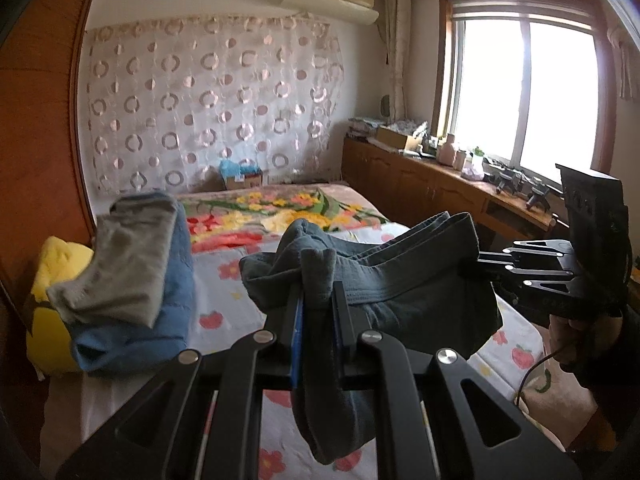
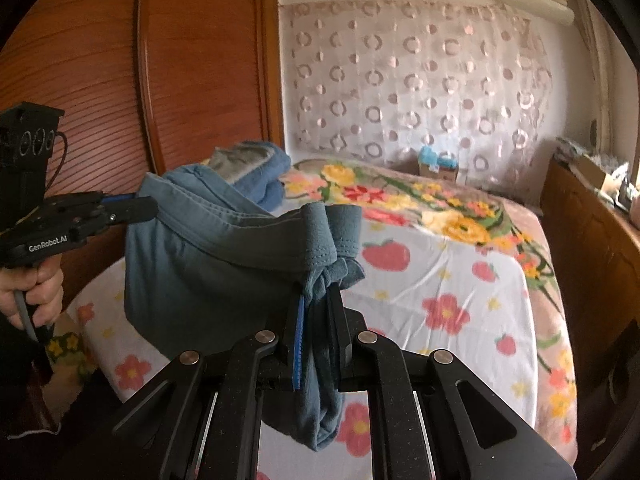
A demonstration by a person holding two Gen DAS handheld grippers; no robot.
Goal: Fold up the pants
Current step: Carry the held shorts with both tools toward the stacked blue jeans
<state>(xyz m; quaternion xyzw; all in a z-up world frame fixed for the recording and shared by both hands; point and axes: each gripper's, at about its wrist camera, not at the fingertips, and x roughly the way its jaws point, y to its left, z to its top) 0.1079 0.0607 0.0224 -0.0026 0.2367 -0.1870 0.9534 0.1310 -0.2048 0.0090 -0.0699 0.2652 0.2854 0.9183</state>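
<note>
two black two-finger grippers, left (image 1: 318, 300) and right (image 2: 318, 304), each clamped on an end of the slate-blue cotton pants (image 1: 380, 276), hold them bunched above the flower-printed bed sheet (image 1: 224, 292); lifting step in hand, and next they likely need spreading flat.

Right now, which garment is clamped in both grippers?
The dark teal pants, hanging between left gripper and right gripper; the grey and blue garments lie stacked on the bed.
</note>
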